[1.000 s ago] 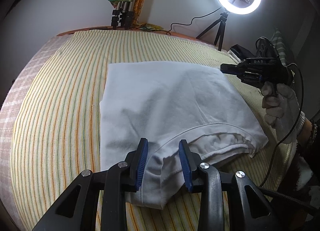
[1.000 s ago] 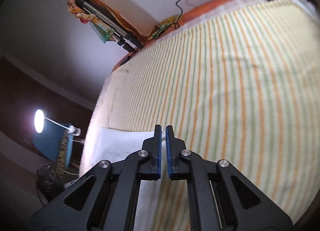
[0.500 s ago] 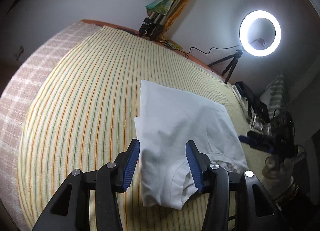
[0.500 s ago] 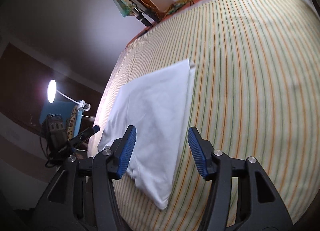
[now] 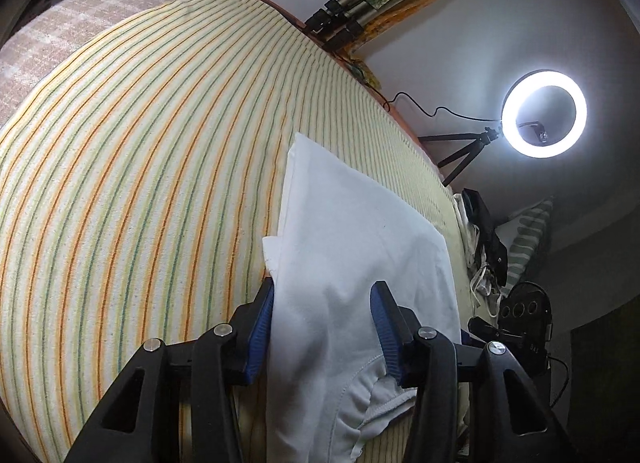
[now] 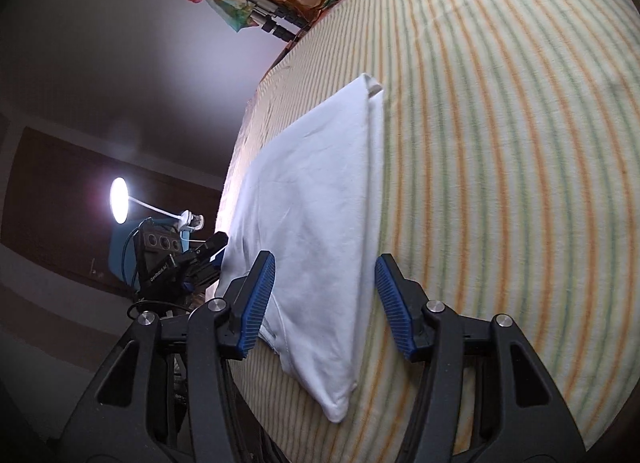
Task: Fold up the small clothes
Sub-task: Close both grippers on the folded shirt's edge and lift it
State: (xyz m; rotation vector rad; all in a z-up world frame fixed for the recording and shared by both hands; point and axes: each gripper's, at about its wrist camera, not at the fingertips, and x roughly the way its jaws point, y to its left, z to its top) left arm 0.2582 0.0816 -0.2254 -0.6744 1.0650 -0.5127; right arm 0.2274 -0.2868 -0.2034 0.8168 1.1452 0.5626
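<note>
Both hand-held grippers open over a folded white T-shirt on the striped bedspread.

We see the left hand-held gripper (image 5: 322,329) with its jaws apart, having just been opening; the white T-shirt (image 5: 360,263) lies between its blue pads, collar end near. The right hand-held gripper (image 6: 325,303) has likewise just been opening, jaws apart, straddling the shirt's near corner without pressing it. The shirt lies flat on the striped bedspread (image 5: 140,163), with a lit ring light (image 5: 544,113) at the far right.
</note>
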